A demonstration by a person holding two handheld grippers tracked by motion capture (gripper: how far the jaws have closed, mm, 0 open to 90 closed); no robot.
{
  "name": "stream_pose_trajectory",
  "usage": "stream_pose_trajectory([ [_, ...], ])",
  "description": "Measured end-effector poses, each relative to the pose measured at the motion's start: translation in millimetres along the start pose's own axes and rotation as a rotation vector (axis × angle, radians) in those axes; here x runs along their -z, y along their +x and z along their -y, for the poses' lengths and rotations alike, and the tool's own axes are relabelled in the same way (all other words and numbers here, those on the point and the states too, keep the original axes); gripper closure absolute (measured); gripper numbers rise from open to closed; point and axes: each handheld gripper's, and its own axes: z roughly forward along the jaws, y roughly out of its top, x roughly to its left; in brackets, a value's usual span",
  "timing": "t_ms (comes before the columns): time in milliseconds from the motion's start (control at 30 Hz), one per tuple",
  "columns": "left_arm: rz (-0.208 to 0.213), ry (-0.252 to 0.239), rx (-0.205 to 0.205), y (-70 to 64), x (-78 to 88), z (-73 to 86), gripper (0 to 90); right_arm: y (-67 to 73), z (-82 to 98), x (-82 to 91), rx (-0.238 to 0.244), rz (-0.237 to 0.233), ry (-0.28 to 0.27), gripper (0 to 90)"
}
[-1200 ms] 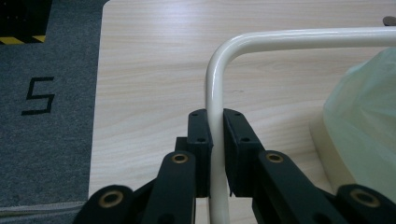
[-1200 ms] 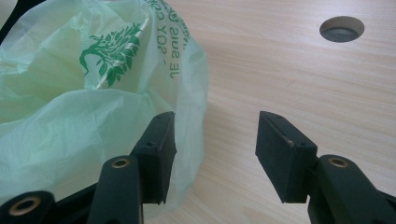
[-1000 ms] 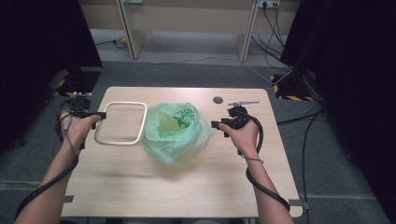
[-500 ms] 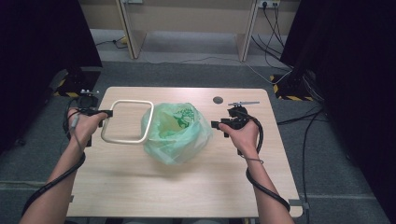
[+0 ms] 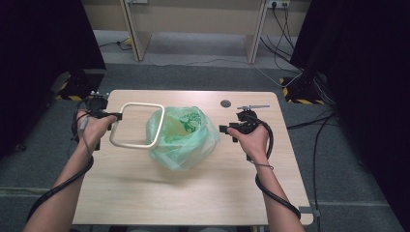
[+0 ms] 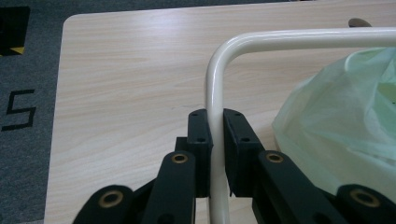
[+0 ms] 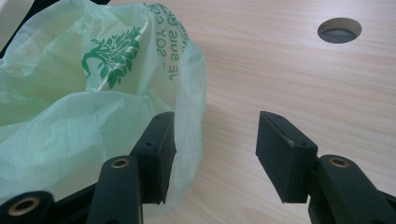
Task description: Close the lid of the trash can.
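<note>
High view: a rectangular table (image 5: 145, 193) with a pale wood-grain laminate top and rounded corners occupies the centre of the frame. At centre lies a thin, translucent, crumpled green plastic bag (image 5: 186, 137) with a dark green tree print. Left of centre, a cream-coloured frame (image 5: 137, 124) of smooth round tube, bent into a rounded rectangle, has its right edge at the bag's mouth. The left gripper (image 5: 112, 116) meets the frame's left side at middle left; the right gripper (image 5: 223, 128) sits right of centre, just beside the bag. A round hole (image 5: 226, 103) in the table top lies above the right gripper.

Left gripper view: the jaws are closed on the frame (image 6: 215, 107), with the flat black pads pressed against either side of the glossy tube (a detail too small to read from above). The tube rises from bottom centre, curves through a rounded corner and runs to the right edge of the picture. The bag (image 6: 341, 121) fills the right side, its film finely wrinkled.

Right gripper view: the jaws stand apart, with bare table (image 7: 280, 74) between them. The left jaw pad lies against the bag (image 7: 93, 107) at lower left, and reversed lettering shows through the film beside the tree print. The hole (image 7: 339, 30) appears at upper right.
</note>
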Motion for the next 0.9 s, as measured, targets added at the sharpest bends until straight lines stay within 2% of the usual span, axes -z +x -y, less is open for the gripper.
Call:
stream_pose_trajectory([
  [533,0.028,0.014,-0.029,-22.3,-10.0,-4.7,81.2,0.4,-1.8,2.7,-0.004,0.0,-0.006,47.5],
  [900,0.028,0.006,-0.03,-24.0,-6.7,-9.2,81.2,-0.1,0.4,0.5,-0.014,-0.005,-0.004,47.5],
])
